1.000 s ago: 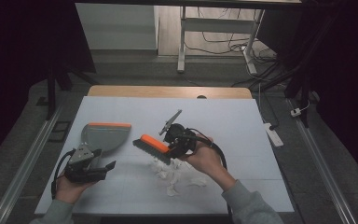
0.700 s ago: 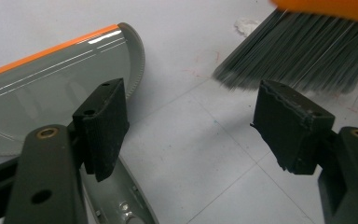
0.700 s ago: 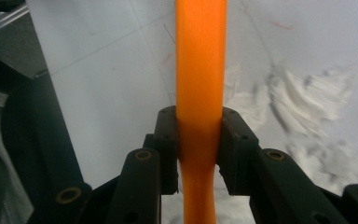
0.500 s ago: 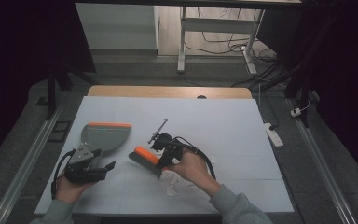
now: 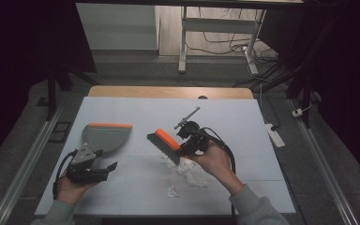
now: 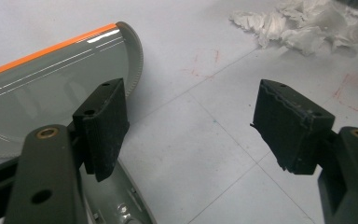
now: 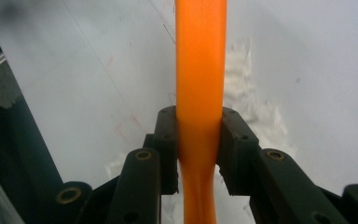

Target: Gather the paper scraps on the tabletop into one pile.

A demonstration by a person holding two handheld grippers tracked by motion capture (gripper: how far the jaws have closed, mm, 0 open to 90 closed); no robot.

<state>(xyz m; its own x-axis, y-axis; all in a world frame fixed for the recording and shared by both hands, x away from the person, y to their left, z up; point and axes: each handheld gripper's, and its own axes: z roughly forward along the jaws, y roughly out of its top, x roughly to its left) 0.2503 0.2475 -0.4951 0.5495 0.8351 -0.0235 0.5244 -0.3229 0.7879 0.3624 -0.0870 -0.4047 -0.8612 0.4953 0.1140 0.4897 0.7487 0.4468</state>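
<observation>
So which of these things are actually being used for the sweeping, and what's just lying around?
In use:
- brush, clamped by the right gripper
- dustpan, just ahead of the open left gripper
- shredded white paper, apparently what is to be swept

Lying about:
- power strip on the floor beside the table
- cables on the floor beyond

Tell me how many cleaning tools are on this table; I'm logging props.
2. A grey dustpan lies at the table's left, just ahead of the left gripper. An orange-backed brush is clamped in the right gripper, above the paper scraps.
</observation>
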